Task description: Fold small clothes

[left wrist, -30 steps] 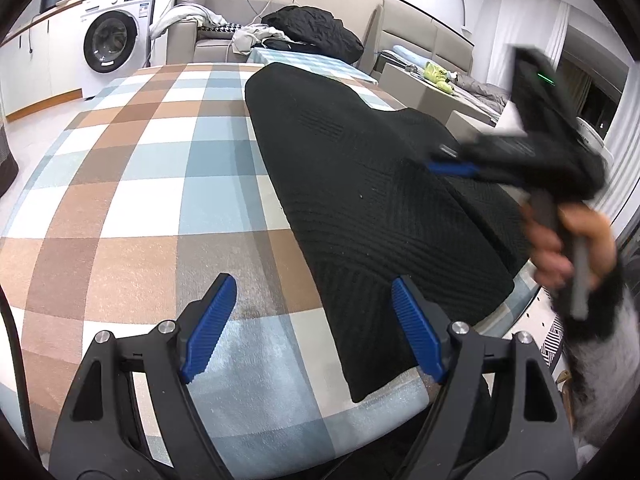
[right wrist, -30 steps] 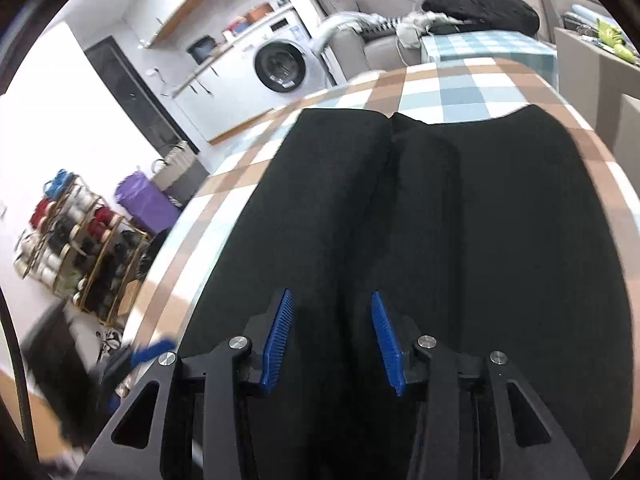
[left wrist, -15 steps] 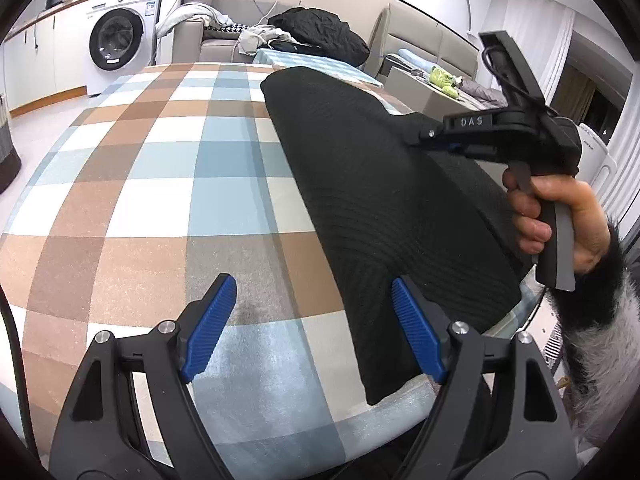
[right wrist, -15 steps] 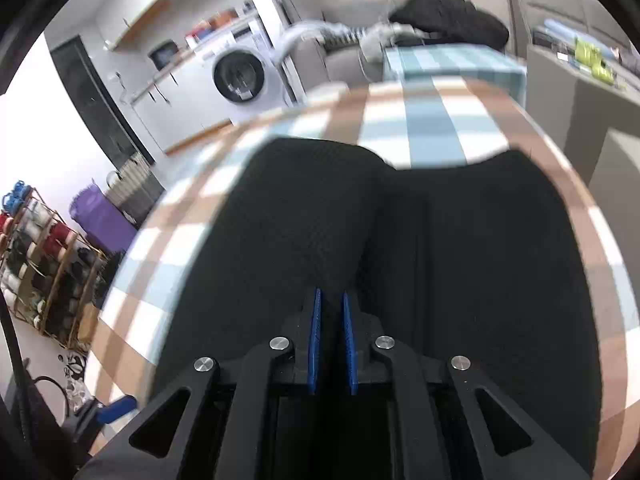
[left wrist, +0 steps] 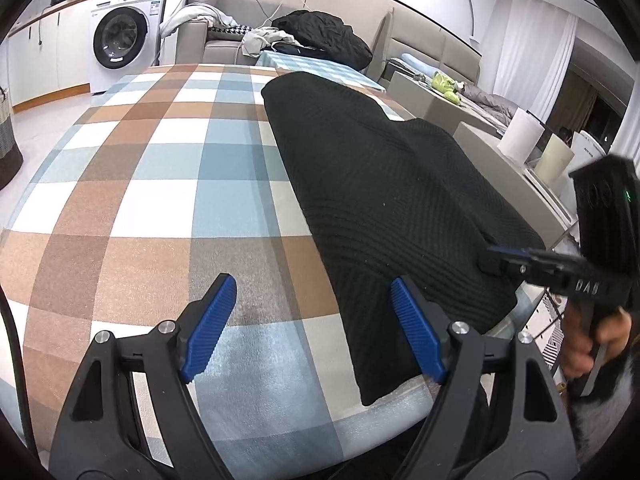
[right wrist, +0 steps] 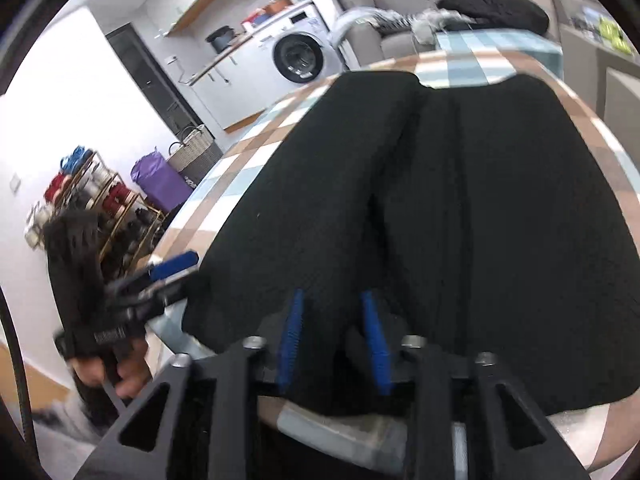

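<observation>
A black knit garment (left wrist: 384, 184) lies lengthwise on the right half of the checked table (left wrist: 160, 168); it fills the right wrist view as the garment (right wrist: 460, 200). My left gripper (left wrist: 316, 328) hangs open over the table's near edge, its right pad above the garment's left border, nothing between the pads. My right gripper (right wrist: 333, 340) sits at the garment's near hem, jaws closing, with a bunch of black cloth pinched between the blue pads. From the left wrist, the right gripper (left wrist: 504, 250) shows at the garment's near right corner, held by a hand (left wrist: 592, 344).
A washing machine (left wrist: 120, 36) and a sofa with piled clothes (left wrist: 320, 36) stand beyond the table. White paper rolls (left wrist: 524, 136) stand to the right. A shelf rack (right wrist: 92, 200), a purple bag (right wrist: 156, 180) and a basket (right wrist: 192, 148) stand on the floor to the left.
The right gripper came from over the garment's middle to its near hem, and its pads closed around a bunch of cloth. The left gripper stayed put and open.
</observation>
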A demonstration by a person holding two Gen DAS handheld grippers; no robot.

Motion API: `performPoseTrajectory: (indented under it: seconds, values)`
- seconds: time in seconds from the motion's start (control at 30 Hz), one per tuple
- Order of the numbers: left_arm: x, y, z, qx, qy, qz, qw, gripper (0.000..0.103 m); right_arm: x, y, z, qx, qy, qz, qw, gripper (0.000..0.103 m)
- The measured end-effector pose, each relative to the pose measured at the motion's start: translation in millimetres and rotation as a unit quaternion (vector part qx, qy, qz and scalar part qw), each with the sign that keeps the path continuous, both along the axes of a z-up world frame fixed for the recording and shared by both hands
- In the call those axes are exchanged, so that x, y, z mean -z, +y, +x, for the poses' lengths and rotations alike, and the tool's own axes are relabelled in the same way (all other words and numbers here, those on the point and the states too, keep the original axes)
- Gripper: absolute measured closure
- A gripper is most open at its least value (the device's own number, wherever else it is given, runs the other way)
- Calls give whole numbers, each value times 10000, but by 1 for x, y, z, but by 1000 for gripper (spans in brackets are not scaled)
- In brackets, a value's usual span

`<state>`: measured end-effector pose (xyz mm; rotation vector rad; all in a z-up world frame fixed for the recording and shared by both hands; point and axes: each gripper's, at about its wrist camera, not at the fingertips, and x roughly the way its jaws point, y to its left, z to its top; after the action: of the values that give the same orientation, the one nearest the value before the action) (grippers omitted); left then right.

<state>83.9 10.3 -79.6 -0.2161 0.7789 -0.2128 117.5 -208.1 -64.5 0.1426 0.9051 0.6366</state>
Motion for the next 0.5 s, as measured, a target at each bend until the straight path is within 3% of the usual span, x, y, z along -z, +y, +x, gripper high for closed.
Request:
performPoseTrajectory:
  seconds: [0.1, 0.23, 0.33, 0.4, 0.5]
  values:
    - [-6, 1, -2, 7, -82, -23, 10000, 25, -8, 0, -8, -105, -237, 69, 9996, 96]
    - [-4, 2, 2, -14, 53, -62, 10000, 25, 6, 2, -1, 47, 86, -372, 9993, 94]
    - [-1, 2, 13, -5, 220, -243, 9995, 25, -14, -8, -9, 69, -128, -310, 9994, 78]
    - [2, -1, 25, -22, 329, -282, 9991, 25, -30, -25, -14, 322, -450, -342, 9979, 57]
    - [6, -8, 45, -56, 451, -287, 9986, 25, -39, -65, -3, 1039, -533, -394, 9924, 57]
